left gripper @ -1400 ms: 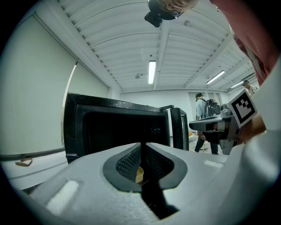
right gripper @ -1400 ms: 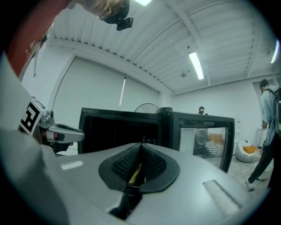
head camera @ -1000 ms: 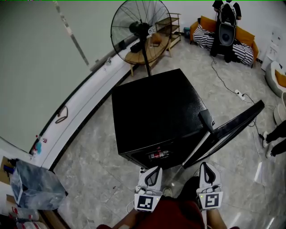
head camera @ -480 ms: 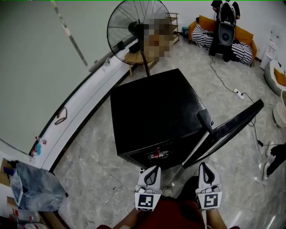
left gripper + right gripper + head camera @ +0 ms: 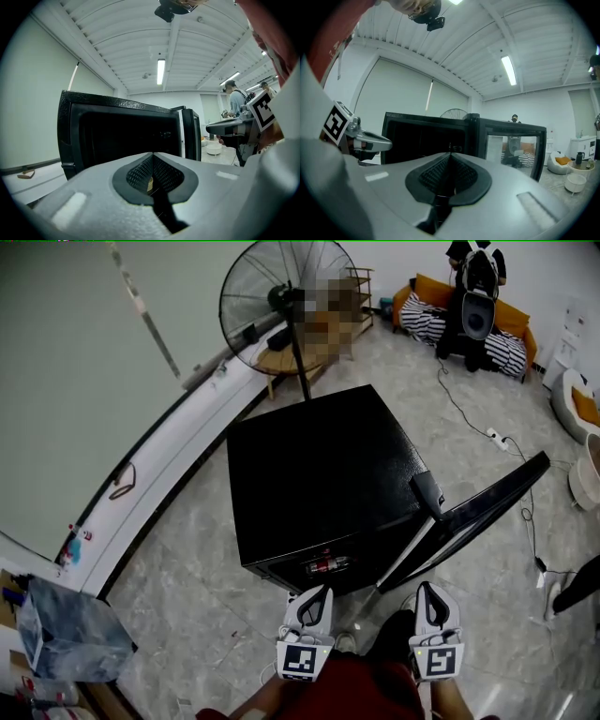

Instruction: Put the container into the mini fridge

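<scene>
The black mini fridge stands on the marble floor, its door swung open to the right. Through its front opening a small red-labelled item shows inside. My left gripper and right gripper hover side by side just before the opening, both shut with nothing held. In the left gripper view the dark fridge fills the middle beyond the left gripper. In the right gripper view the glass door stands right of the right gripper. I cannot make out a container for certain.
A tall standing fan and a wooden side table are behind the fridge. A low white ledge runs along the left wall. A clear plastic bag sits at lower left. A cable with a power strip crosses the floor at right.
Both grippers sit slightly lower and further left in the head view. The legs of a person at the right edge have moved down and partly out of view.
</scene>
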{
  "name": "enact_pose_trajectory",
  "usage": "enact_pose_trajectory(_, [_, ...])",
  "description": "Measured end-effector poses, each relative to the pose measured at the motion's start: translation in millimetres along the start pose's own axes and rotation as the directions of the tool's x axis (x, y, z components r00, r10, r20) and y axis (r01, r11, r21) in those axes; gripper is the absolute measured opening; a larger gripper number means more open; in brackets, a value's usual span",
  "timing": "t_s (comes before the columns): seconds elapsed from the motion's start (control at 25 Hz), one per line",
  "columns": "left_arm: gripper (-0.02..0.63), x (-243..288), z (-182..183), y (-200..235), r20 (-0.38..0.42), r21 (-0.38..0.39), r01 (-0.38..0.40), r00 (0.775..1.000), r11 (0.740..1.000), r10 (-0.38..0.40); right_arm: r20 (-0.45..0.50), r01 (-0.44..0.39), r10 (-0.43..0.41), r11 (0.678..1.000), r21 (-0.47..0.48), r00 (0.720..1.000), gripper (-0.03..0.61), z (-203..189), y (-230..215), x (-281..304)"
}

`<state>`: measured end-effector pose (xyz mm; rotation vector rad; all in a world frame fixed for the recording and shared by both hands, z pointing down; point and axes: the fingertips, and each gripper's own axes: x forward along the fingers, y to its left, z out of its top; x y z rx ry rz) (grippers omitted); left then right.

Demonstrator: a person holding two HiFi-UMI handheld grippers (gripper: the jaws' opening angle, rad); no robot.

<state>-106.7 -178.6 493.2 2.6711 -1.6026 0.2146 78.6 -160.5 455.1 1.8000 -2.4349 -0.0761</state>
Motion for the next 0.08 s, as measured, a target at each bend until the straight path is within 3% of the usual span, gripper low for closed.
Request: enact_pose_trajectory(0.08, [0.006, 2.2, 2.2, 1.5, 0.006, 0.001, -0.002, 1.000, 1.000, 0.002, -0.007, -0.002, 0.002, 1.000, -0.008, 1.000, 0.000, -0.8, -2.5, 1.1])
